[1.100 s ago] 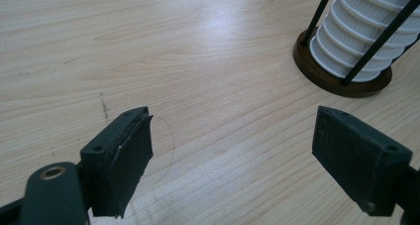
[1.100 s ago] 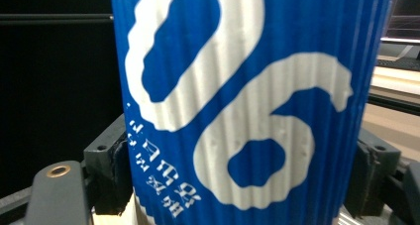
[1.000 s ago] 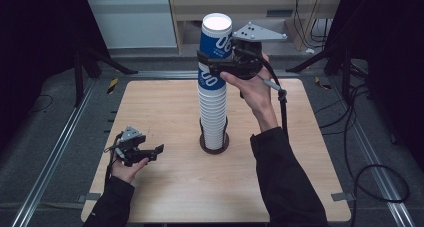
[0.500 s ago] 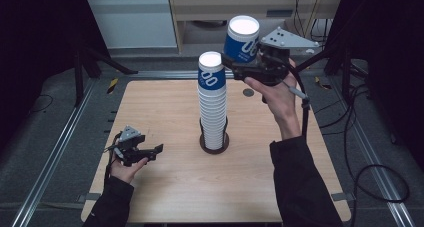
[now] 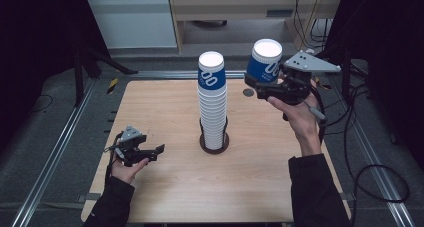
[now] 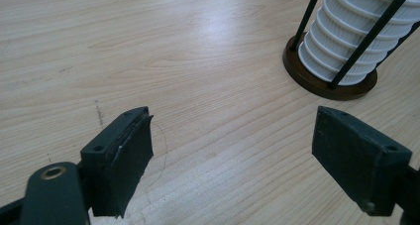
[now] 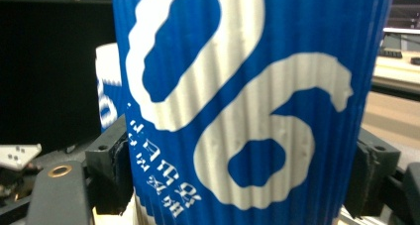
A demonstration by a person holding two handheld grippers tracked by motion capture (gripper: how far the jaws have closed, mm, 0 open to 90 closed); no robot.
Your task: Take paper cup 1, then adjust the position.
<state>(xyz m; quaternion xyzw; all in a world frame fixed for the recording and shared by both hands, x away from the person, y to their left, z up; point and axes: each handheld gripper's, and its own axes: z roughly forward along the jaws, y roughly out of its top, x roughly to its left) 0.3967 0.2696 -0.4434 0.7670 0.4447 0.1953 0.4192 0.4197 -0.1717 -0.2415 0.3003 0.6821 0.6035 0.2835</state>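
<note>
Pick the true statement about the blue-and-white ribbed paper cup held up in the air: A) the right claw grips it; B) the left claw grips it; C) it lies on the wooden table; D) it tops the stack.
A: the right claw is shut on the blue-and-white ribbed paper cup, aloft beside the stack of cups.

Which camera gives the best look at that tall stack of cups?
The high view: it shows the whole cup stack, from its top cup down to the base. The left gripper view catches its lower part and dark base; the right gripper view, a sliver behind the held cup.
</note>
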